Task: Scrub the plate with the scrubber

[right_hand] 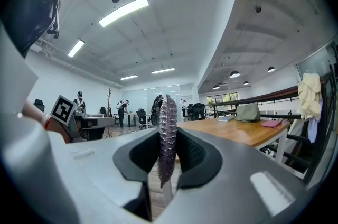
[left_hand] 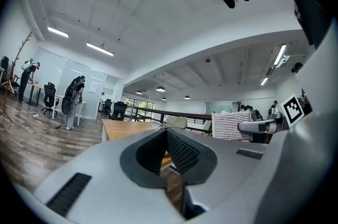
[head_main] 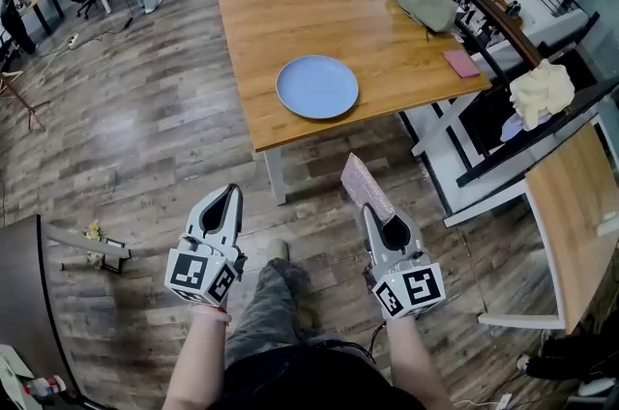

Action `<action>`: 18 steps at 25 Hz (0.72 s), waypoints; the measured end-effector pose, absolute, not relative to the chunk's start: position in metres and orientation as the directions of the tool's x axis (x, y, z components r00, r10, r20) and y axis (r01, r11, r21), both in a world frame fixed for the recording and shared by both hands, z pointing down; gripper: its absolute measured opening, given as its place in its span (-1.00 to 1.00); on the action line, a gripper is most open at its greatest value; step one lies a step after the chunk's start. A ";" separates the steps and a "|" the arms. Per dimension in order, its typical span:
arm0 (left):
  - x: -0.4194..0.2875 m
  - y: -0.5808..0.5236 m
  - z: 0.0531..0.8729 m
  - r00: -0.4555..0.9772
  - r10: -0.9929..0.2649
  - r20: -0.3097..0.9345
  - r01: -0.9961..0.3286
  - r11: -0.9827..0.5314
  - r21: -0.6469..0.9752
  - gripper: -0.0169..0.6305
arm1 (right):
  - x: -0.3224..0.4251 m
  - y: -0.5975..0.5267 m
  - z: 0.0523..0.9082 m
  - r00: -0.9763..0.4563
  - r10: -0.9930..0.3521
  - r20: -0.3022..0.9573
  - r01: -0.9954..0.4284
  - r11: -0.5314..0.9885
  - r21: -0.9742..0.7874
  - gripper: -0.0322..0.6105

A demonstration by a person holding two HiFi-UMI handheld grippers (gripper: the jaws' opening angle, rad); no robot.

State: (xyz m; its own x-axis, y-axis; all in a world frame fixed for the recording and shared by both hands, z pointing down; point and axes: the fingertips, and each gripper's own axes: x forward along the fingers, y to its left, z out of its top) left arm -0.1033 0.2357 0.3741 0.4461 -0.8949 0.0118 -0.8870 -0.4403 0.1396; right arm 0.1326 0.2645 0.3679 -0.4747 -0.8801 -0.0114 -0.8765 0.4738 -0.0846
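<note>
1. Nearest you, your left claw [head_main: 231, 191] is pinched together on nothing, hanging over the floor [head_main: 145, 157].
2. Just to its right, your right claw [head_main: 373, 211] is clamped on the scrubber [head_main: 363, 183], which juts out edge-on past the jaws. The tool is in hand!
3. Farther off, the blue plate [head_main: 317, 87] lies flat by the worktop's [head_main: 406, 50] near edge, well apart from both claws.
4. No contact, so I'd judge scrubbing hasn't begun; the approach and every stroke are left.
</note>
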 end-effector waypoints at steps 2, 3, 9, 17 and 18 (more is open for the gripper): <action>-0.103 0.211 0.378 0.456 -0.890 0.010 -0.881 -0.450 0.145 -0.96 | 0.130 0.241 0.368 -0.465 -0.885 -0.011 -0.882 0.464 -0.087 -0.64; -0.102 0.197 0.379 0.461 -0.888 0.010 -0.879 -0.454 0.147 -0.96 | 0.128 0.229 0.367 -0.462 -0.887 -0.009 -0.883 0.461 -0.088 -0.64; -0.100 0.116 0.383 0.511 -0.859 0.032 -0.853 -0.502 0.146 -0.96 | 0.117 0.157 0.369 -0.453 -0.891 0.025 -0.890 0.450 -0.076 -0.64; -0.089 0.030 0.391 0.596 -0.800 0.065 -0.800 -0.586 0.128 -0.96 | 0.109 0.084 0.388 -0.417 -0.905 0.086 -0.907 0.408 -0.102 -0.64; -0.087 0.021 0.391 0.608 -0.791 0.069 -0.791 -0.598 0.125 -0.96 | 0.107 0.076 0.391 -0.416 -0.905 0.094 -0.908 0.407 -0.103 -0.64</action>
